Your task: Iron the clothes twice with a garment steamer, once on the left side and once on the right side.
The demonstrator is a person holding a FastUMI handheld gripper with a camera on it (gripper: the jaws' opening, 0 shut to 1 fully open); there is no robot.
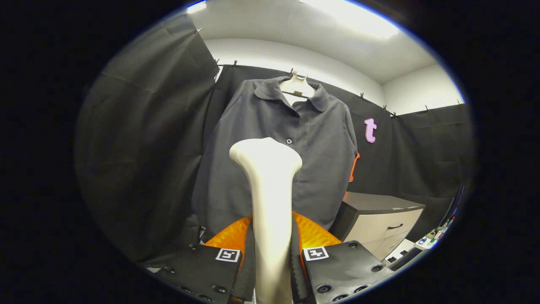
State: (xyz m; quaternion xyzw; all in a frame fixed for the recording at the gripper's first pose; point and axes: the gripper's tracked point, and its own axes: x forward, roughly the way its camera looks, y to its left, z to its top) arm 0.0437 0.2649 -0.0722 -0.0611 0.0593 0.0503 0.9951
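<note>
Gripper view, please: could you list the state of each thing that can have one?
hand-held gripper: shut on the garment steamer's handle, both fingers pressing it.
garment steamer: held upright, head just in front of the shirt.
shirt: hanging on a hanger, collar open, buttoned lower down.
cabinet: drawers closed.

The gripper (272, 253) had both fingers pressed on the garment steamer (269, 185), whose head blocked the way at twelve o'clock. Beyond it, open air lay before the hanging shirt (320, 147). At three o'clock a cabinet (379, 219) narrowed the passage; nine o'clock stood free up to the cloth wall.
</note>
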